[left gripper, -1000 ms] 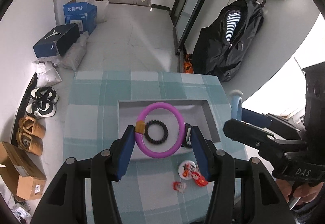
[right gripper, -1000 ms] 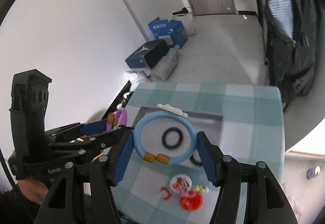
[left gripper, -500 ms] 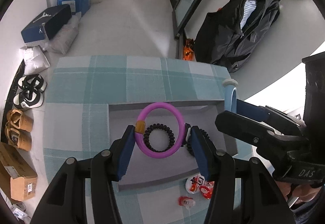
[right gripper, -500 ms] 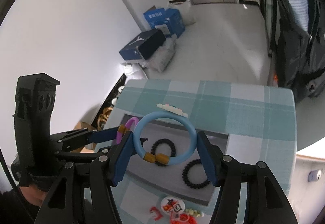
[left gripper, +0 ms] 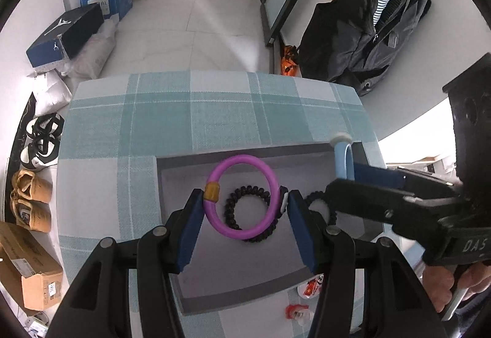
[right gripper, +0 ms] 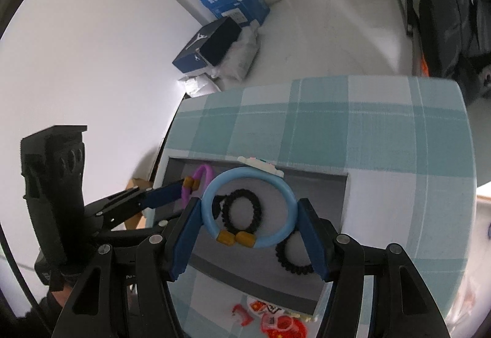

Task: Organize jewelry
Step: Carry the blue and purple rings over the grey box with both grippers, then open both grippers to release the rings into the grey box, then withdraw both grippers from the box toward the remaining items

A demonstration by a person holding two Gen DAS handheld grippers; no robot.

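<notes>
My left gripper (left gripper: 245, 206) is shut on a purple bangle (left gripper: 244, 229) with an orange bead and holds it over the grey tray (left gripper: 172, 230). My right gripper (right gripper: 248, 217) is shut on a light blue bangle (right gripper: 287, 230) with two orange beads, over the same tray (right gripper: 343, 209). Two black spiral hair ties (right gripper: 242, 210) (right gripper: 294, 258) lie in the tray. The right gripper also shows at the right of the left wrist view (left gripper: 346, 175), and the left gripper at the left of the right wrist view (right gripper: 187, 187).
Small red and white clips (right gripper: 273, 318) lie on the checked cloth (left gripper: 214, 111) in front of the tray. Beyond the table's edges are shoe boxes (left gripper: 64, 34), shoes (left gripper: 43, 138) and a black backpack (left gripper: 368, 25) on the floor.
Both grippers have moved forward and down over the tray, each still holding its bangle. The tray now fills more of both views.
</notes>
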